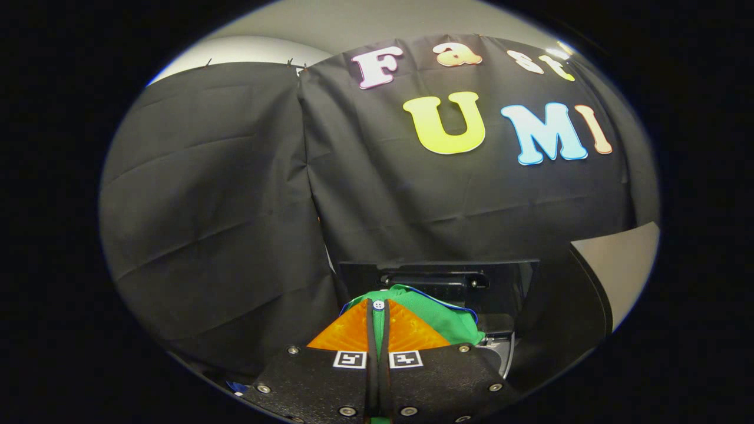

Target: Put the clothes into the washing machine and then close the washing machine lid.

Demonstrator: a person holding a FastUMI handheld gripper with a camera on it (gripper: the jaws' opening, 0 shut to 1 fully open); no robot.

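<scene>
A green garment (436,315) with a white button and a thin blue edge is pinched between my fingers and bunches up just ahead of them. My gripper (378,312) is shut on it, the two fingers nearly touching with only a strip of cloth between them. Right beyond the garment stands the dark washing machine (439,280), with its raised lid panel upright behind the cloth. Part of the machine's pale rim (503,353) shows beside the right finger. The drum is hidden by the garment and my fingers.
Black cloth walls (218,206) hang close behind and to the left of the machine. A pale wall strip (630,265) shows at the right past the cloth.
</scene>
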